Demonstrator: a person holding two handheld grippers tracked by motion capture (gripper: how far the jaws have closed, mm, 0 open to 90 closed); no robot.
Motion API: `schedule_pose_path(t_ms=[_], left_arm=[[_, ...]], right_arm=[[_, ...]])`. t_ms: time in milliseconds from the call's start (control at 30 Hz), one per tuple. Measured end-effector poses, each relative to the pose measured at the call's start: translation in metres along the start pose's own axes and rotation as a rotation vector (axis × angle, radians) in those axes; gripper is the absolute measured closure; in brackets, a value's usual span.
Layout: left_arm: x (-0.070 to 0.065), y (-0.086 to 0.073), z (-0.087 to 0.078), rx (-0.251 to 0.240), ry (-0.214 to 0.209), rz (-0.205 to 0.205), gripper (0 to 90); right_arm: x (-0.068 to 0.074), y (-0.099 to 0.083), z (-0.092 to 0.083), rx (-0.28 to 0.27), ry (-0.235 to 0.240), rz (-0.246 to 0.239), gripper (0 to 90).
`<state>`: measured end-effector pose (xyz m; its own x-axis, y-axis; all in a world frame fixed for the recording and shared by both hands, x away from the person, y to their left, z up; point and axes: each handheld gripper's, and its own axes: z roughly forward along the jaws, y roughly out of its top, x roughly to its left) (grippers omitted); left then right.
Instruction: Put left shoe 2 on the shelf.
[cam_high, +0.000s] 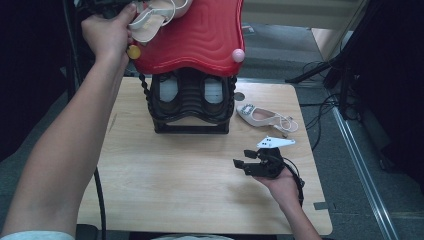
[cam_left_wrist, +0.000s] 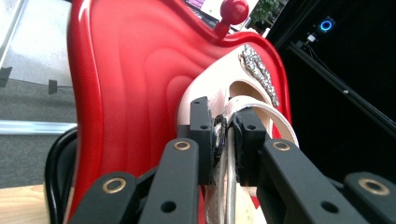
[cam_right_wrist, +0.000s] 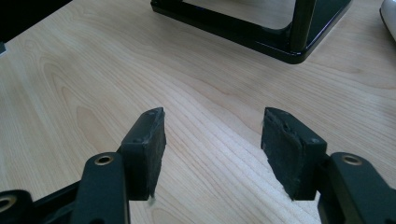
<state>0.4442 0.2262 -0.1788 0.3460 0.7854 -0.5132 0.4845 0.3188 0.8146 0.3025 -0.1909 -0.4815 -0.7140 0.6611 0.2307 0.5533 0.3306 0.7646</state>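
A cream slingback shoe (cam_high: 156, 16) lies on the red wavy top shelf (cam_high: 200, 37) of a black shoe rack (cam_high: 190, 105). My left gripper (cam_left_wrist: 226, 126) is shut on this shoe's heel strap (cam_left_wrist: 261, 109), and its rhinestone buckle (cam_left_wrist: 258, 70) points away over the red shelf (cam_left_wrist: 130, 93). In the high view a hand (cam_high: 107, 32) holds that gripper at the shelf's left corner. The matching shoe (cam_high: 265, 117) lies on the table to the right of the rack. My right gripper (cam_high: 252, 161) rests low over the table, open with nothing between its fingers (cam_right_wrist: 147, 140).
The wooden table (cam_high: 175, 180) carries the rack at its back middle. A yellow knob (cam_high: 133, 51) and a pink knob (cam_high: 238, 55) stick out from the red shelf's corners. The rack's black base (cam_right_wrist: 261, 32) lies ahead of the right gripper. Cables and stand legs (cam_high: 325, 70) cross the floor at right.
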Motion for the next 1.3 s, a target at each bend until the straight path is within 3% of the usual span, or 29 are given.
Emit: schedule_pose_path(t_ms=[133,267,433,567,667,833,1033,1300], left_arm=[[0.006,-0.010,0.010,0.016,-0.012,-0.020,81.1],[0.011,-0.015,0.010,0.015,-0.010,-0.015,81.1],[0.008,-0.019,0.006,0.051,0.020,0.072,79.6],[0.004,-0.020,0.004,0.076,0.042,0.113,75.1],[0.002,-0.019,0.004,0.098,0.035,0.126,66.4],[-0.004,-0.016,-0.002,0.096,0.051,0.176,61.2],[-0.004,-0.008,-0.010,0.109,0.008,0.152,57.7],[0.004,0.003,-0.026,0.104,0.024,0.154,56.1]], right_arm=[[0.000,0.000,0.000,0.002,-0.003,0.000,41.4],[0.000,0.000,0.000,0.002,-0.002,-0.002,41.4],[0.000,0.000,0.001,0.003,-0.003,-0.001,41.4],[0.000,0.000,0.001,0.004,-0.007,-0.003,41.4],[0.000,0.000,0.001,0.001,-0.006,-0.007,41.4],[-0.001,0.000,0.000,-0.001,-0.009,-0.003,41.4],[-0.002,0.000,0.000,0.000,-0.011,-0.003,41.5],[-0.002,0.000,0.000,-0.001,-0.012,-0.005,41.5]])
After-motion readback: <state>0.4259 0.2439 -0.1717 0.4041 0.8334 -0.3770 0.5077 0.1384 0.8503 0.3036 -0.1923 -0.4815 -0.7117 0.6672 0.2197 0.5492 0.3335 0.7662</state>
